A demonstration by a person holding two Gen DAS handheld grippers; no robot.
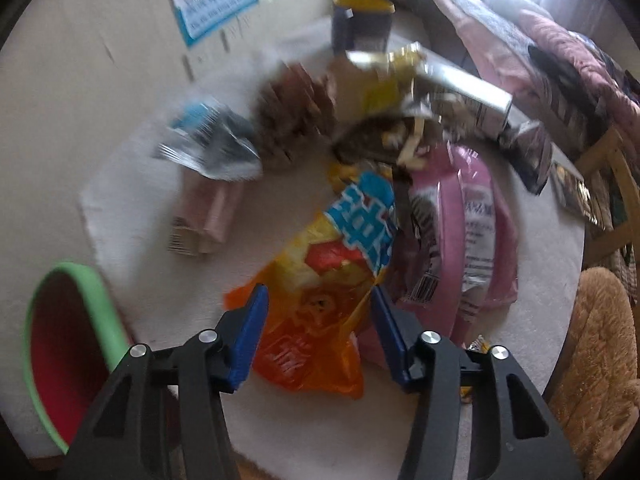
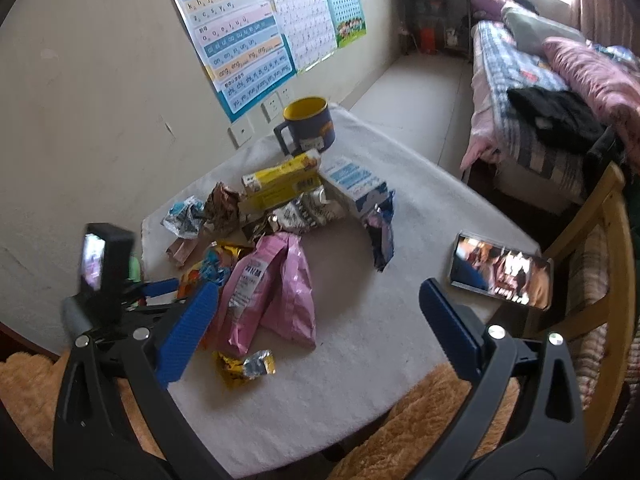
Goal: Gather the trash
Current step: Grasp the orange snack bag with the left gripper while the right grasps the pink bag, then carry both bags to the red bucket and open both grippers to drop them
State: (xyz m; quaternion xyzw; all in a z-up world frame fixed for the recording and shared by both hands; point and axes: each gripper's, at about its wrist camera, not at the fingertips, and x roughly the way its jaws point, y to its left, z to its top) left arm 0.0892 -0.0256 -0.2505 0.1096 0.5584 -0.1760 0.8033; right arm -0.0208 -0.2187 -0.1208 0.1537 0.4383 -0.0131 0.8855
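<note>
Crumpled wrappers are lying heaped mid-table: an orange chip bag [image 1: 316, 316] nearest, a pink pouch [image 2: 276, 288] flat beside it, a yellow box [image 2: 280, 184] and milk carton [image 2: 356, 184] (tipped over) behind.

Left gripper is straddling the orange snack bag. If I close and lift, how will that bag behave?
The orange snack bag looks like thin, crinkled film lying flat, so it will probably crumple between the left gripper fingers and hang limp. It seems empty, so likely very light. Its glossy surface may slip, and its far end overlaps the pink bag, which could get nudged.
</note>
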